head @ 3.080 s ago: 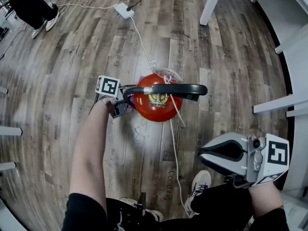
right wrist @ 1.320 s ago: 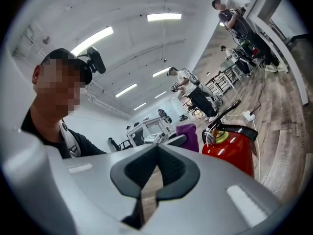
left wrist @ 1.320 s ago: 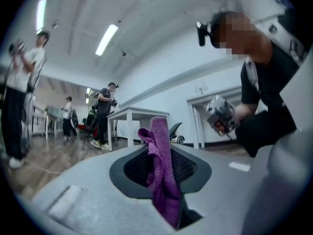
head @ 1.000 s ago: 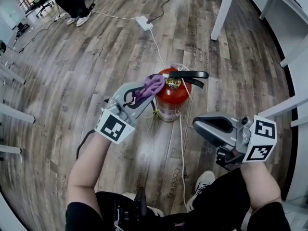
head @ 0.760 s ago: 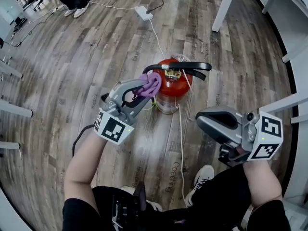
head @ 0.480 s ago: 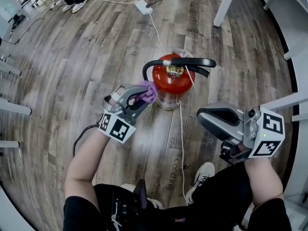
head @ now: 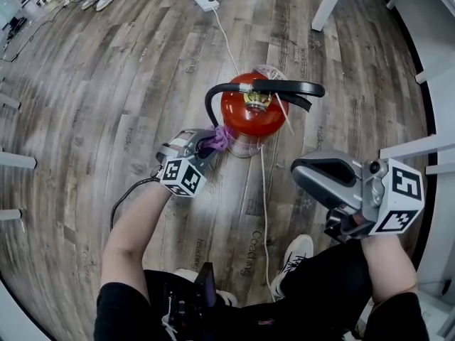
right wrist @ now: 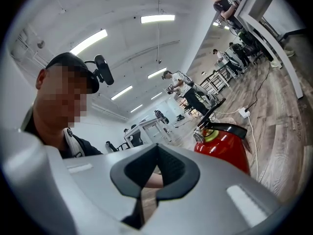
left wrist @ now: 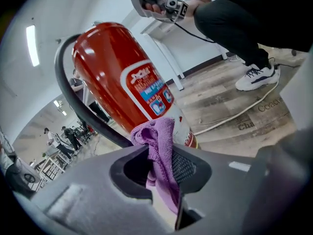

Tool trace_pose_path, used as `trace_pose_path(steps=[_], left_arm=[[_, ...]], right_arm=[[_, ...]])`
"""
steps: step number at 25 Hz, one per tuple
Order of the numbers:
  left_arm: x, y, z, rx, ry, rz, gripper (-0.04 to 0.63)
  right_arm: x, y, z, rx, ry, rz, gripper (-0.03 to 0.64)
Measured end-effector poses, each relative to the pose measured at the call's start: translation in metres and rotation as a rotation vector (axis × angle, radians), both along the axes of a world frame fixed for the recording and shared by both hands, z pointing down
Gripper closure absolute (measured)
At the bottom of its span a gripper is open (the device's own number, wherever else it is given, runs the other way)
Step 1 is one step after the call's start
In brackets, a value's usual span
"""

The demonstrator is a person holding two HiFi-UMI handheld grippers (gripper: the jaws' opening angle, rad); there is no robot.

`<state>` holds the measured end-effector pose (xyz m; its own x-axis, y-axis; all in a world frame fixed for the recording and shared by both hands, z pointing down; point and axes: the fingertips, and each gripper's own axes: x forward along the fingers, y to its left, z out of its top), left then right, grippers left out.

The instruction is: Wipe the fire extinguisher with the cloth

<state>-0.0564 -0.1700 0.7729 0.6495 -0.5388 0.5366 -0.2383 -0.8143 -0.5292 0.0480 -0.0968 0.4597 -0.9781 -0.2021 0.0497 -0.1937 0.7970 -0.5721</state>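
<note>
Two tools are in view: the left tool (head: 207, 145) pinches the purple cloth (head: 217, 138) against the lower body of the red fire extinguisher (head: 249, 114), upright on the floor (head: 128, 77). The right tool (head: 304, 173) is pressed together, empty, well apart. Wiping appears barely begun; most of the cylinder remains

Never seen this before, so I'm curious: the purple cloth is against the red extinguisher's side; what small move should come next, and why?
Probably slide the left gripper sideways round the fire extinguisher: its jaws pinch the purple cloth, which touches the red body low down.
</note>
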Motion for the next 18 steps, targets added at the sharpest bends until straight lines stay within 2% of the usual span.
trace_pose_path(steps=[4,6,9,13,18], left_arm=[[0.002,0.007,0.055,-0.070,-0.183,0.058,0.509],[0.003,0.008,0.081,-0.124,-0.238,0.061,0.511],[0.004,0.010,0.103,-0.165,-0.268,0.055,0.511],[0.004,0.009,0.103,-0.144,-0.289,0.075,0.511],[0.003,0.013,0.095,-0.183,-0.270,0.032,0.511]], right_arm=[[-0.001,-0.004,0.003,-0.007,0.008,0.005,0.614],[-0.003,-0.006,0.003,-0.015,0.001,0.006,0.614],[-0.004,-0.004,0.004,-0.021,0.003,0.002,0.614],[0.001,-0.006,0.004,-0.021,0.013,0.014,0.614],[-0.001,-0.001,0.000,-0.010,0.017,0.012,0.614]])
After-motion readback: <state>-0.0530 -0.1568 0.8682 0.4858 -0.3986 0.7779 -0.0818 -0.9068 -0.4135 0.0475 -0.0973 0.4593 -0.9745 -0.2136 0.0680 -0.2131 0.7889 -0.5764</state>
